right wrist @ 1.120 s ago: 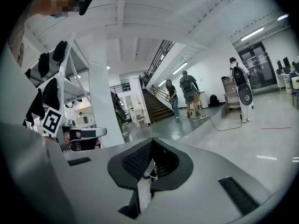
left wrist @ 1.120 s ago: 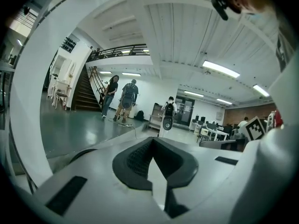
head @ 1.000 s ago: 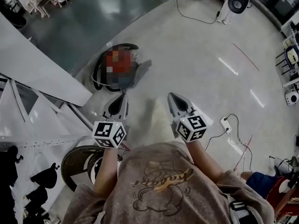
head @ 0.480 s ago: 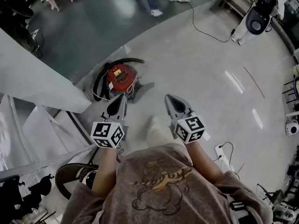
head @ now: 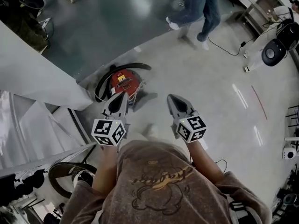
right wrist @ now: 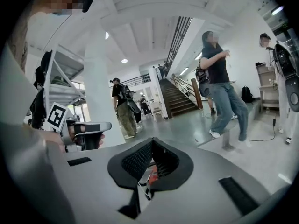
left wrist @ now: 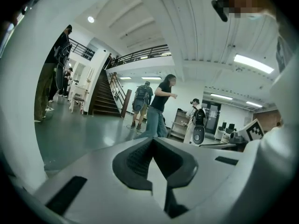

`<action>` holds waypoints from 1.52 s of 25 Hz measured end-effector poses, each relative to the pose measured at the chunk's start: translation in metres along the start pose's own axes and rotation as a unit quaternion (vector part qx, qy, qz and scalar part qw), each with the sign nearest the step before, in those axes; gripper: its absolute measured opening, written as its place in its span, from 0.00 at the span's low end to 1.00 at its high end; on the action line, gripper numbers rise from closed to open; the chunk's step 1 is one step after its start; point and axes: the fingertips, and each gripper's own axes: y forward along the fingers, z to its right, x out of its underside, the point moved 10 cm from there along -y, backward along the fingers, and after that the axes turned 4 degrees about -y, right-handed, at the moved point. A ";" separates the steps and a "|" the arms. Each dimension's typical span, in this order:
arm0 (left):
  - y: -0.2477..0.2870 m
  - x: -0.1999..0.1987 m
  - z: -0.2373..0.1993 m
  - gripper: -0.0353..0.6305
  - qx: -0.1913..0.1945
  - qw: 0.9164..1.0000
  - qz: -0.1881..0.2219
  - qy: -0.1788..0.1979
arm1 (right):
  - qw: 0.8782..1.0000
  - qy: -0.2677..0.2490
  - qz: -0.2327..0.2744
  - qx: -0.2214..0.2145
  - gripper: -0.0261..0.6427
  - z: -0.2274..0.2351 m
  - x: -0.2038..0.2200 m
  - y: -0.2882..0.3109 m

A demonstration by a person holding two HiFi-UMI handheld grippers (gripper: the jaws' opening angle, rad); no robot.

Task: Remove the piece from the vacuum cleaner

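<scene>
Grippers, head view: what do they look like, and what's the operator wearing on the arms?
The two match. The left gripper and right gripper are light grey tapered shells with dark inserts. Each carries a white cube at the rear, printed with black square markers. In the gripper views the pads are black and ribbed. The person wears a grey-brown short-sleeved T-shirt with a cartoon print.

Head view looks steeply down over the person's chest, from well above the red round vacuum cleaner with a black hose (head: pixel 122 80), just ahead of the left gripper (head: pixel 121 97). The left gripper view rides low and faces level, past the vacuum cleaner. The right gripper view dips, catching the vacuum cleaner's red (right wrist: pixel 152 175) close below. All three share the person in blue jeans (head: pixel 201 3) (left wrist: pixel 156 111) (right wrist: pixel 224 92) beyond the vacuum cleaner.
</scene>
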 end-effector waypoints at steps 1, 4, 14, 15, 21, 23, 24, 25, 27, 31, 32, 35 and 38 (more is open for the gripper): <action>0.002 -0.002 -0.002 0.06 -0.003 1.000 0.000 0.001 | 1.000 0.000 0.000 -0.003 0.04 0.001 -0.001 0.005; 0.007 -0.008 -0.010 0.06 -0.007 1.000 0.001 0.004 | 1.000 -0.003 0.004 -0.009 0.04 0.001 -0.006 0.018; 0.022 -0.019 -0.028 0.06 0.006 1.000 -0.011 0.000 | 1.000 0.002 0.025 0.009 0.04 0.004 -0.020 0.033; 0.022 -0.018 -0.029 0.06 0.008 1.000 -0.013 -0.001 | 1.000 0.004 0.028 0.009 0.04 0.003 -0.021 0.034; 0.029 -0.020 -0.029 0.06 0.034 0.999 -0.011 -0.005 | 0.999 0.011 0.037 0.007 0.04 0.008 -0.021 0.036; 0.029 -0.020 -0.032 0.06 0.040 0.999 -0.013 -0.008 | 0.999 0.014 0.040 0.004 0.04 0.008 -0.021 0.038; 0.030 -0.021 -0.033 0.06 0.040 0.999 -0.015 -0.008 | 0.999 0.015 0.042 0.004 0.04 0.008 -0.021 0.040; 0.030 -0.021 -0.035 0.06 0.040 0.999 -0.017 -0.008 | 0.999 0.016 0.043 0.003 0.04 0.008 -0.021 0.041; 0.031 -0.022 -0.037 0.12 0.045 0.999 -0.021 -0.008 | 0.999 0.021 0.043 0.000 0.07 0.008 -0.020 0.044; 0.035 -0.024 -0.040 0.26 0.062 0.998 -0.021 -0.009 | 0.999 0.029 0.038 -0.016 0.22 0.006 -0.018 0.050; 0.036 -0.024 -0.041 0.30 0.065 0.998 -0.021 -0.010 | 0.999 0.030 0.035 -0.019 0.27 0.006 -0.018 0.051; 0.038 -0.022 -0.044 0.37 0.070 0.997 -0.028 -0.013 | 0.999 0.032 0.023 -0.019 0.32 0.005 -0.017 0.054; 0.041 -0.017 -0.047 0.39 0.074 0.996 -0.038 -0.013 | 0.999 0.037 0.011 -0.025 0.35 0.007 -0.014 0.059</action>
